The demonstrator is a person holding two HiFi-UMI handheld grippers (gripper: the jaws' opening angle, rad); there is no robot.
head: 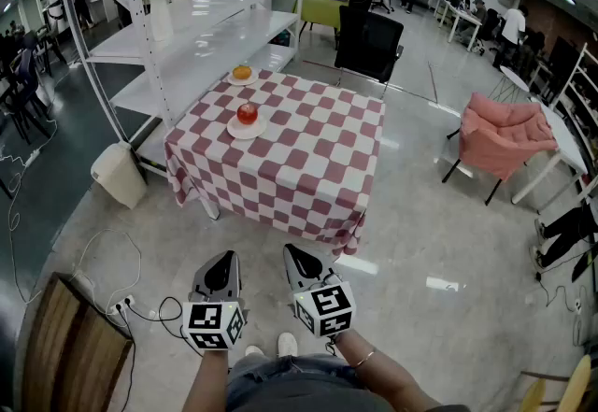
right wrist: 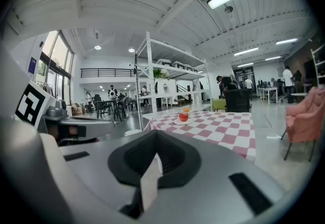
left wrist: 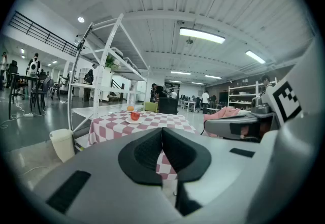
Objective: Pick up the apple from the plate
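Your forearms [head: 207,384] run off the bottom edge — chair [head: 65,349] at lower left cropped too; the apple [head: 247,112] hides its plate's [head: 235,130] centre.

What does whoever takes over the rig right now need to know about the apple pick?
Left gripper: shut, empty, held low in front of the person, short of the table.
Right gripper: shut, empty, beside the left one.
Apple: sits on a white plate near the left side of the checkered table. An orange sits on a second plate at the far left corner; leave it.
Done: nothing, the apple is untouched.
Left: step up to the table, open one gripper, close it on the apple, lift it off the plate.
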